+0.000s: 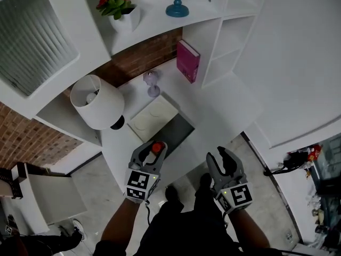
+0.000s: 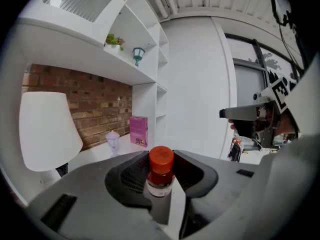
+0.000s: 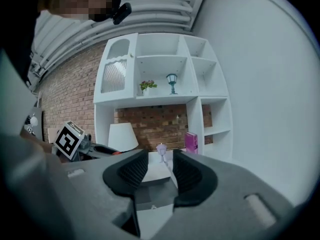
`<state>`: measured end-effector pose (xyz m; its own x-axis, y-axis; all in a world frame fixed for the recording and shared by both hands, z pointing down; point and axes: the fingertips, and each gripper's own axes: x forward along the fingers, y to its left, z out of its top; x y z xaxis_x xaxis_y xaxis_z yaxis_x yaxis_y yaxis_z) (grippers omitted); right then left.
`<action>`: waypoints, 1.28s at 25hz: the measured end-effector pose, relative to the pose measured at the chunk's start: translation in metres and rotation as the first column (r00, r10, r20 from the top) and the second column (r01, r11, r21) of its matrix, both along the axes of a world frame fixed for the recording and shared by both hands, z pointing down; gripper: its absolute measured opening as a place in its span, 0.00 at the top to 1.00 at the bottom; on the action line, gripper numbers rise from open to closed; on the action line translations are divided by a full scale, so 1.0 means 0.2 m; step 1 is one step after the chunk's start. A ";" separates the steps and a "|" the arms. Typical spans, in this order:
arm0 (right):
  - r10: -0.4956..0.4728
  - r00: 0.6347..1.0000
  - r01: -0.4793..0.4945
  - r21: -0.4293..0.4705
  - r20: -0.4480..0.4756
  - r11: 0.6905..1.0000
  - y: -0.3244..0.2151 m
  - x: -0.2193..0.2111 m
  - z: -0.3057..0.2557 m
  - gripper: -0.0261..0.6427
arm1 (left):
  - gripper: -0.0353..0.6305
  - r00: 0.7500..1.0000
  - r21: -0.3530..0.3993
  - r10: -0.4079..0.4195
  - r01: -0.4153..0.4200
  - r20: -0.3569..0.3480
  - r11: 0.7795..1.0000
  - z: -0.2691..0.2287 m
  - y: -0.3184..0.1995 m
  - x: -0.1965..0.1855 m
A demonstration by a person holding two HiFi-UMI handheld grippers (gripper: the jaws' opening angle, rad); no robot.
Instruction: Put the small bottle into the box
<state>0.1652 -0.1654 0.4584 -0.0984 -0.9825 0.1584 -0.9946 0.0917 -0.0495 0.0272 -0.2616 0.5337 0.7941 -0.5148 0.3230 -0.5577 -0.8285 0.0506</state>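
**Scene components**

1. White wall shelving unit (image 1: 226,47), fixed above and behind the work area.
2. White table (image 1: 229,108), carrying the items below.
3. White drum-shade table lamp (image 1: 97,101), at the table's left.
4. Flat white box (image 1: 180,130), lid folded back, dark grey interior exposed and apparently empty.
5. Left gripper (image 1: 153,153): jaws pinching the small bottle.
6. Right gripper (image 3: 159,170): jaws spread, nothing between them, held level with the left gripper and well apart from it.
7. Small clear bottle with orange-red cap and pale label (image 2: 160,180): upright between the left jaws, just beside the near edge of the box in the head view (its height above the table cannot be read).

**Handling notes**

- The bottle is judged light and rigid; its smooth body is probably slippery.
- The ribbed jaw pads grip the body below the cap. This hold leaves the cap free and appears sound.
- Avoid excess squeeze: the wall may be glass.
- A tall, narrow bottle may topple on release.
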 end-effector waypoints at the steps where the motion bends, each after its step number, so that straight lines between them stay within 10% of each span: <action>1: -0.010 1.000 0.010 -0.001 0.006 1.000 -0.02 0.02 0.02 0.73 | 0.73 1.000 0.003 -0.010 0.009 0.005 1.000 0.02 -0.02 0.02; 17: -0.352 0.933 0.354 -0.023 0.077 0.935 -0.52 0.32 0.12 0.74 | 0.73 0.957 -0.027 -0.253 0.259 0.138 0.965 0.38 -0.26 0.36; 32: -0.402 0.908 0.412 -0.087 0.117 0.907 -0.66 0.40 0.26 0.75 | 0.73 0.941 -0.096 -0.265 0.290 0.212 0.952 0.72 -0.39 0.51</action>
<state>0.2443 -0.2981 0.5108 -0.5056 -0.8312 0.2312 -0.8621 0.4763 -0.1730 0.1287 -0.3390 0.6774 0.5405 -0.6515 0.5323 -0.7739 -0.6333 0.0107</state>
